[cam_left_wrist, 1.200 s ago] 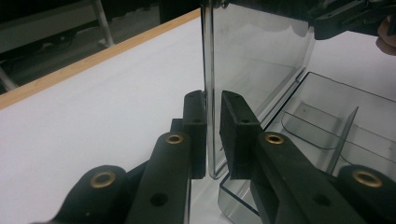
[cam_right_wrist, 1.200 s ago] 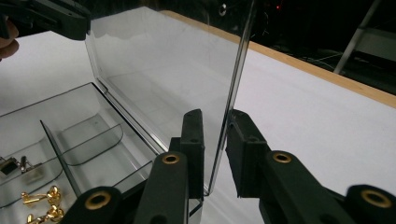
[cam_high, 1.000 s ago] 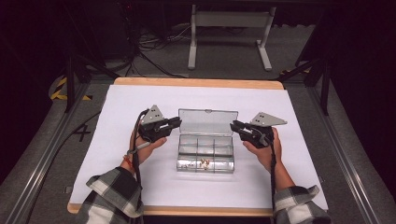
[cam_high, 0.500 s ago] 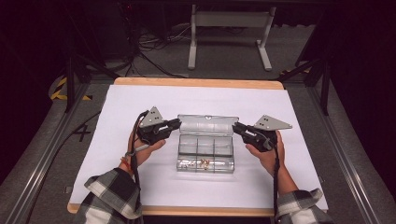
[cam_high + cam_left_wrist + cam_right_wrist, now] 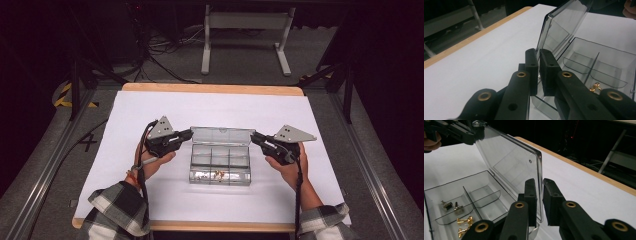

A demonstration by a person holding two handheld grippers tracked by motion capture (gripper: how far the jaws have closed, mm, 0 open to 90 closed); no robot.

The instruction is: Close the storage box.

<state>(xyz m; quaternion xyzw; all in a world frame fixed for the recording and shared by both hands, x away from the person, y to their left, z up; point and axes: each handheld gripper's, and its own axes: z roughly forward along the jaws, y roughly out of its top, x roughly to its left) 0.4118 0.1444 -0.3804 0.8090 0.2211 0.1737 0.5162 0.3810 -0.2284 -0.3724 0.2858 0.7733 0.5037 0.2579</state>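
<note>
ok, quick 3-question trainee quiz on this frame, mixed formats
1. True or false: the lid of the clear box lies flat shut.
2. Multiple choice: what does the left gripper pinch? A) a lid edge B) a cable C) the paper
3. What small things lie in the box's near compartments?

Key
1. False: it stands raised, with the right gripper on its other end.
2. A
3. Small gold pieces.

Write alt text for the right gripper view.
The right gripper pinches the side edge of the clear box's raised lid between its black jaws. Below, the divided box holds small gold pieces; the left gripper grips the lid's far end.
</note>
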